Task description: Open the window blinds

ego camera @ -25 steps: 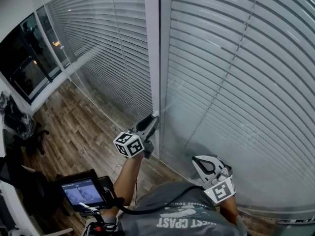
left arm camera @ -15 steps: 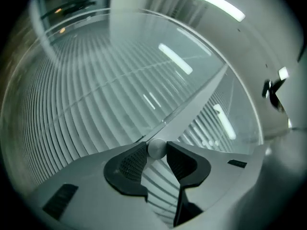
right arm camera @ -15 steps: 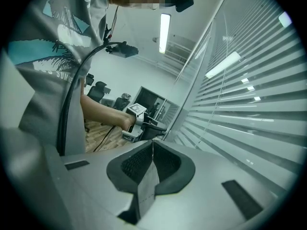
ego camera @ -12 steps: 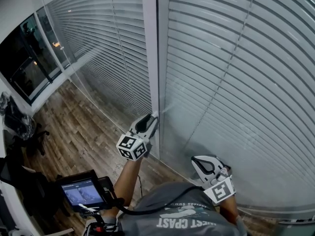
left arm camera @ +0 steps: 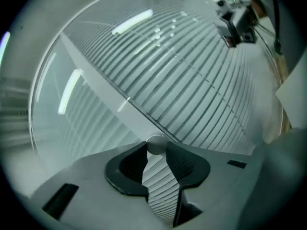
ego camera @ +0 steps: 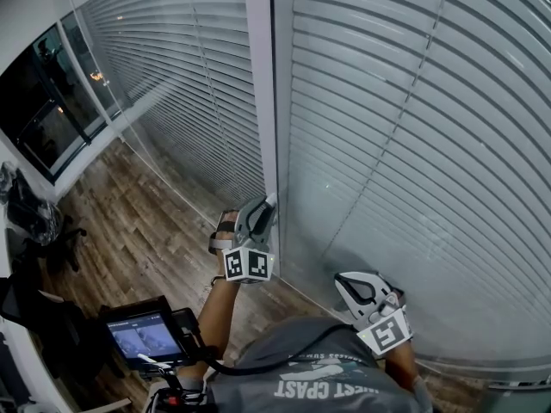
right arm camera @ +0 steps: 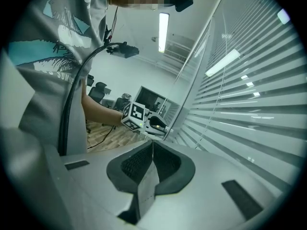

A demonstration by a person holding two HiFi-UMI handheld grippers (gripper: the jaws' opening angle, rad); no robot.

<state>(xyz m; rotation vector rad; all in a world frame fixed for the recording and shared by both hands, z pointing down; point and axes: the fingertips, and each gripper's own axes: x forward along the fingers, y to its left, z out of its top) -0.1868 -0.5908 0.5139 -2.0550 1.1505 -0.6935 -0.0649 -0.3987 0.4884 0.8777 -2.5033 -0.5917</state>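
Note:
Closed white slatted blinds (ego camera: pixel 413 127) hang behind glass on both sides of a white post (ego camera: pixel 263 84). My left gripper (ego camera: pixel 269 201) reaches up to the foot of that post. In the left gripper view its jaws (left arm camera: pixel 155 151) pinch the round pale end of a thin tilt wand (left arm camera: pixel 154 144), with slats (left arm camera: pixel 182 80) beyond. They have just closed a touch tighter on it. From the right gripper view, the left gripper (right arm camera: pixel 156 124) shows with the thin rod across its tips. My right gripper (ego camera: pixel 343 280) hangs low by the right blind, shut and empty (right arm camera: pixel 152 145).
A tablet on a stand (ego camera: pixel 142 334) is at my lower left above the wooden floor (ego camera: pixel 146 222). Dark chairs and bags (ego camera: pixel 30 213) sit at the far left under a dark window (ego camera: pixel 52 101). A black cable (right arm camera: pixel 72 104) runs past my grey shirt (ego camera: pixel 310 377).
My left gripper has rolled about its own axis with its tips staying at the post. Its marker cube swung from the left side to underneath. The right gripper has not moved.

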